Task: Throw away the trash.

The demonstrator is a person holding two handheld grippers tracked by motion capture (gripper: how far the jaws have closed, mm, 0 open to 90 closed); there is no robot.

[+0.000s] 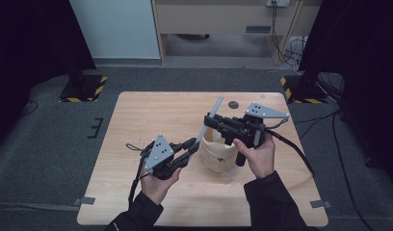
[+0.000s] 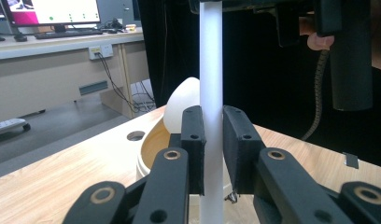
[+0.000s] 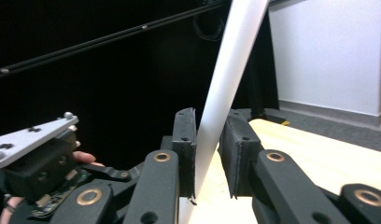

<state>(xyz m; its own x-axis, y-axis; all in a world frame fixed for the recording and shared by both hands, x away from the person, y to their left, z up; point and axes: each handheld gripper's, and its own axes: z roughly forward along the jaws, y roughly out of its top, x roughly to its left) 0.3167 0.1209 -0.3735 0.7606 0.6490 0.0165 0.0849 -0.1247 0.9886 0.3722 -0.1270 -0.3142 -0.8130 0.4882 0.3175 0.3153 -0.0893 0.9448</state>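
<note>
The long white plastic stick (image 1: 210, 121) slants above the cream round bowl (image 1: 218, 153) on the light wooden table (image 1: 137, 120), clamped low by the left gripper (image 1: 193, 144) and higher up by the right gripper (image 1: 209, 120), both sets of jaws pressed tight against it.

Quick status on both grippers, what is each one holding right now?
Left gripper: closed on the white rod, above the cream bowl.
Right gripper: jaws closed on the same white rod, higher up.
</note>
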